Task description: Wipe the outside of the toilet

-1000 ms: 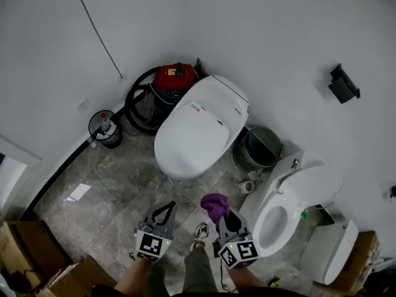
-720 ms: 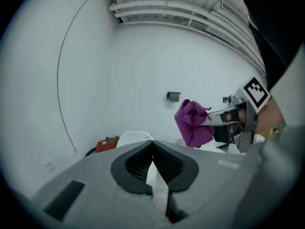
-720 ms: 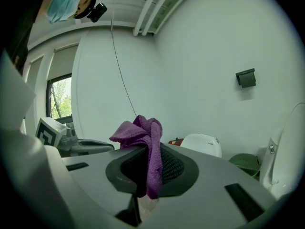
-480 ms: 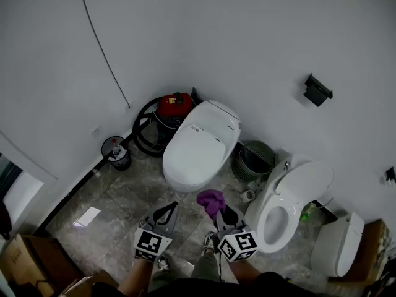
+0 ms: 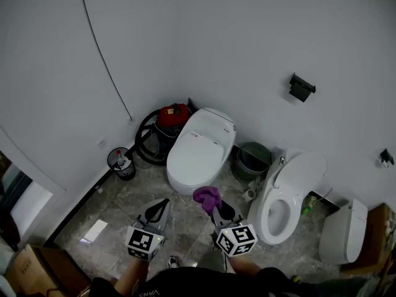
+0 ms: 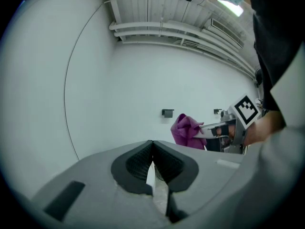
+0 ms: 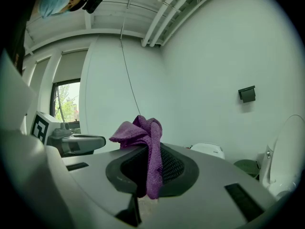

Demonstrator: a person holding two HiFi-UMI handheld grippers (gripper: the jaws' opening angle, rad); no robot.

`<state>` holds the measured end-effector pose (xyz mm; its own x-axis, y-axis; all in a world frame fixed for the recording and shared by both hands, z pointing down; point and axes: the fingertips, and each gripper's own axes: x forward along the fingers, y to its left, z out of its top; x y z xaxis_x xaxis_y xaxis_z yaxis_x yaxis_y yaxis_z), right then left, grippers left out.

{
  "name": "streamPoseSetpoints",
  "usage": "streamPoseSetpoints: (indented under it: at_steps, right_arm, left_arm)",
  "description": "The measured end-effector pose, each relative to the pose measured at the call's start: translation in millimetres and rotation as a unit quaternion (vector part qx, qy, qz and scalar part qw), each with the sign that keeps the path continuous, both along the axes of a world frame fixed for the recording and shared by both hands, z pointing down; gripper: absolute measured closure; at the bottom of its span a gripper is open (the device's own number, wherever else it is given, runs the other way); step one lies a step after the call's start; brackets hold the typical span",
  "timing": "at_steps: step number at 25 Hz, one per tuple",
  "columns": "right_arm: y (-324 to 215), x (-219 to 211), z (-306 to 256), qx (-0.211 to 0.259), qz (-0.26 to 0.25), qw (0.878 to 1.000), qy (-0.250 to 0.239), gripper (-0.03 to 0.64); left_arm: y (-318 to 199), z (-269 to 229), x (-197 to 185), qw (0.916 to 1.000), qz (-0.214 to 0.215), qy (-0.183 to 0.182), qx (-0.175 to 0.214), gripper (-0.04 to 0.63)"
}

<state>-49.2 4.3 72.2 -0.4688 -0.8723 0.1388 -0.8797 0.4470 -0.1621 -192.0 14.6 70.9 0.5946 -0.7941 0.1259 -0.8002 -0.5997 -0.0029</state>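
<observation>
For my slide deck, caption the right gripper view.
Right gripper shut on a purple cloth, white toilet and green bin beyond.

Before you, a grey marbled floor (image 5: 117,215) carries a closed white toilet (image 5: 199,156) and an open-lidded toilet (image 5: 286,193), a green bin (image 5: 252,159) between them. A red vacuum (image 5: 173,115) and small black wastebasket (image 5: 124,164) stand by the wall.

Cardboard box (image 5: 26,271) cut by bottom-left edge; purple cloth (image 7: 143,132) lower end hidden inside right gripper (image 7: 148,163) tongs.
</observation>
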Motion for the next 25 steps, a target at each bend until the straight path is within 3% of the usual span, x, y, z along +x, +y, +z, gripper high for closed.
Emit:
streamPoseSetpoints:
  at_steps: [18, 25]
  right_arm:
    - [71.8, -0.3, -13.9, 0.008, 0.031, 0.999, 0.027, 0.577]
    - [91.2, -2.0, -5.5, -0.004, 0.043, 0.999, 0.033, 0.577]
  left_arm:
    - [60.7, -13.0, -12.0, 0.9967, 0.067, -0.041, 0.023, 0.591]
    - [72.1, -11.9, -14.4, 0.9970, 0.061, -0.042, 0.022, 0.591]
